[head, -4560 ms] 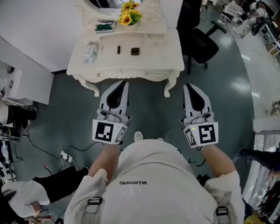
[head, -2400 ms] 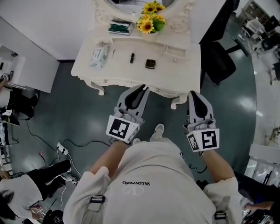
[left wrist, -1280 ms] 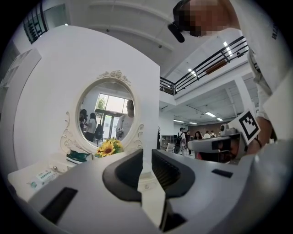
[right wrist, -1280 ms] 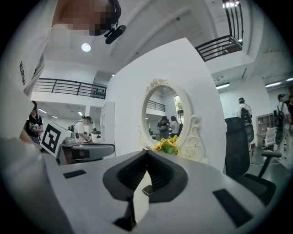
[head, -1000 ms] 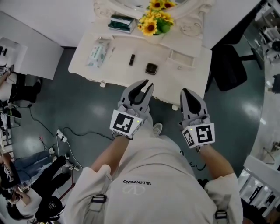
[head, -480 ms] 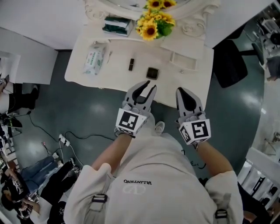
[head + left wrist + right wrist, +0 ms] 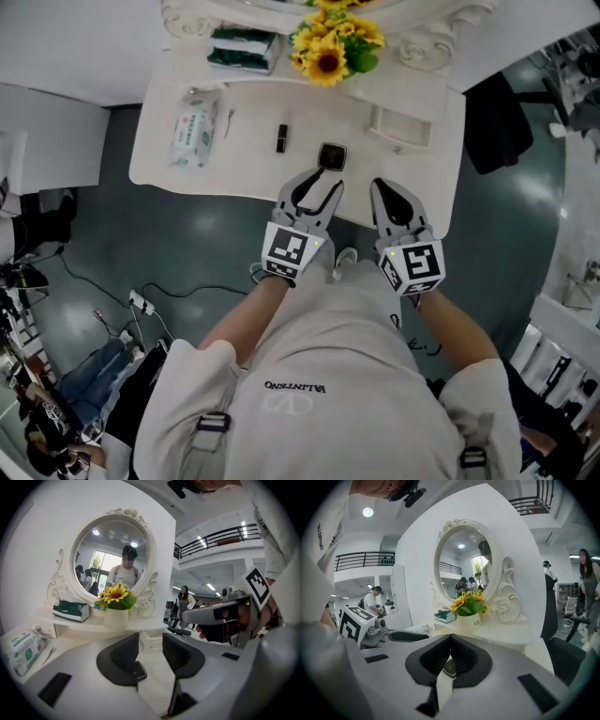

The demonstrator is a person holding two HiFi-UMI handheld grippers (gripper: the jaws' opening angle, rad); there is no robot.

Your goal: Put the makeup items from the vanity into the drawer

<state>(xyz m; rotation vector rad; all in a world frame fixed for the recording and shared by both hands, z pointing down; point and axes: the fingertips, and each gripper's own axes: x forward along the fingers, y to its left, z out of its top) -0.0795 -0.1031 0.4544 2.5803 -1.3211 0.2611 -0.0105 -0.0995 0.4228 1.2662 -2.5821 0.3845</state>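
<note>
1. Two grippers hang side by side over the near edge of the white tabletop (image 7: 253, 169).
2. The left gripper (image 7: 317, 182) has its jaws a little way apart, and they have just been opening. Nothing is between them.
3. The right gripper (image 7: 382, 186) has its jaws closed tip to tip. It holds nothing.
4. A small black square compact (image 7: 332, 156) lies flat on the tabletop, just in front of the left gripper's jaws. In the left gripper view it peeks out low beside one jaw.
5. A little dark tube (image 7: 281, 138) lies on the tabletop too, near the compact but not touching it.
6. A pack of wipes (image 7: 192, 127) lies toward the left end of the tabletop.
7. At the back stand yellow sunflowers (image 7: 333, 47), a green box (image 7: 241, 47) and a round mirror (image 7: 112, 559).
8. The floor (image 7: 141, 234) is dark grey-green. A black chair (image 7: 497, 122) stands by the right end of the tabletop.
</note>
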